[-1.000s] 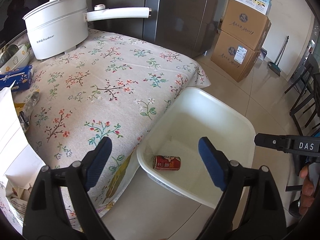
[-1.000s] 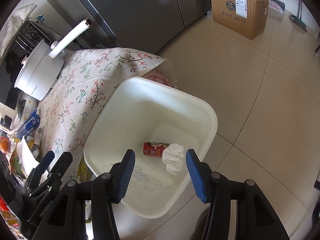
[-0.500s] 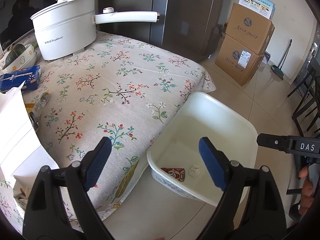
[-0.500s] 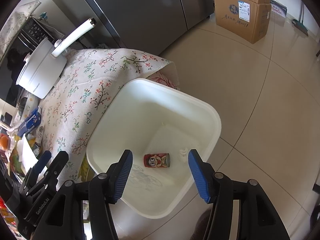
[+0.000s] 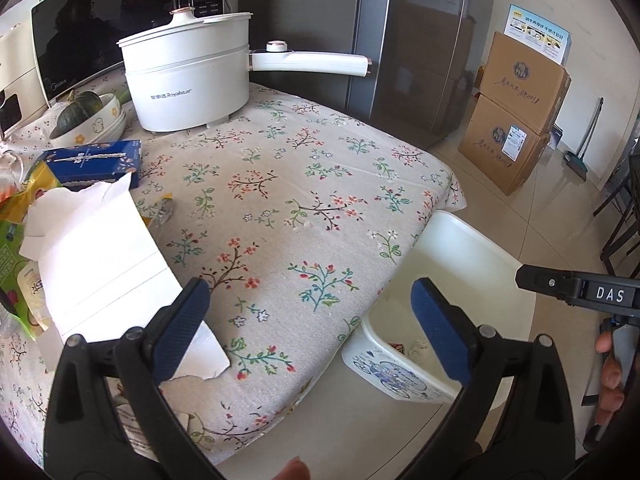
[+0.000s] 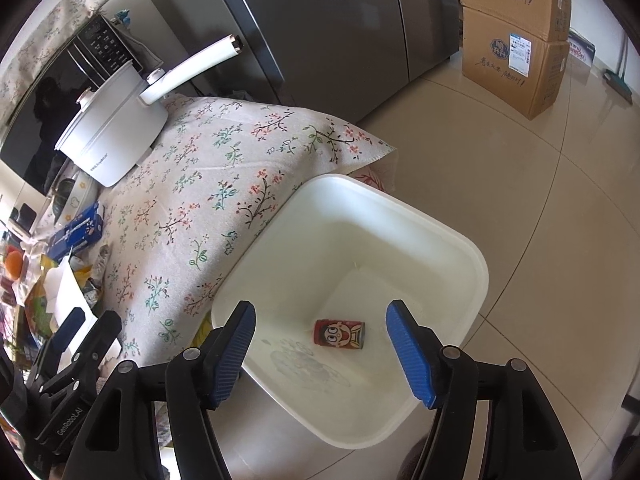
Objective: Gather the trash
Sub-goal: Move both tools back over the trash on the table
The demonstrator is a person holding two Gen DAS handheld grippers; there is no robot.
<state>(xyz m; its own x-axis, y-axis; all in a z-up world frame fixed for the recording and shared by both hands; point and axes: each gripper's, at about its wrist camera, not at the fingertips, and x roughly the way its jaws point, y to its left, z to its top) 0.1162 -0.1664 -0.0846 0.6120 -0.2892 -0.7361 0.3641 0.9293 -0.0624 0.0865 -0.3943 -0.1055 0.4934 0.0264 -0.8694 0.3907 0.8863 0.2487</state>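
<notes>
A white plastic bin (image 6: 440, 232) stands on the floor against the table's corner. In it lies a red drink can (image 6: 339, 333), with a small crumpled white tissue (image 5: 420, 347) beside it. My right gripper (image 6: 320, 312) hangs over the bin, its jaws opening with nothing between them. My left gripper (image 5: 310, 292) hovers above the floral tablecloth (image 5: 280, 200) near the table's edge, its jaws also opening on nothing. Torn white paper (image 5: 100, 248) and coloured wrappers (image 5: 16, 248) lie on the table at the left.
A white electric pot (image 5: 188, 76) with a long handle stands at the back of the table. Near it are a blue box (image 5: 96, 160) and a bowl (image 5: 92, 120). A steel fridge (image 5: 400, 40) and stacked cardboard boxes (image 5: 516, 116) stand beyond on the tiled floor.
The white tissue dropped from between the right jaws into the bin beside the can. Both grippers rose and drew back, and their jaws stand wider. The left view swung toward the table.
</notes>
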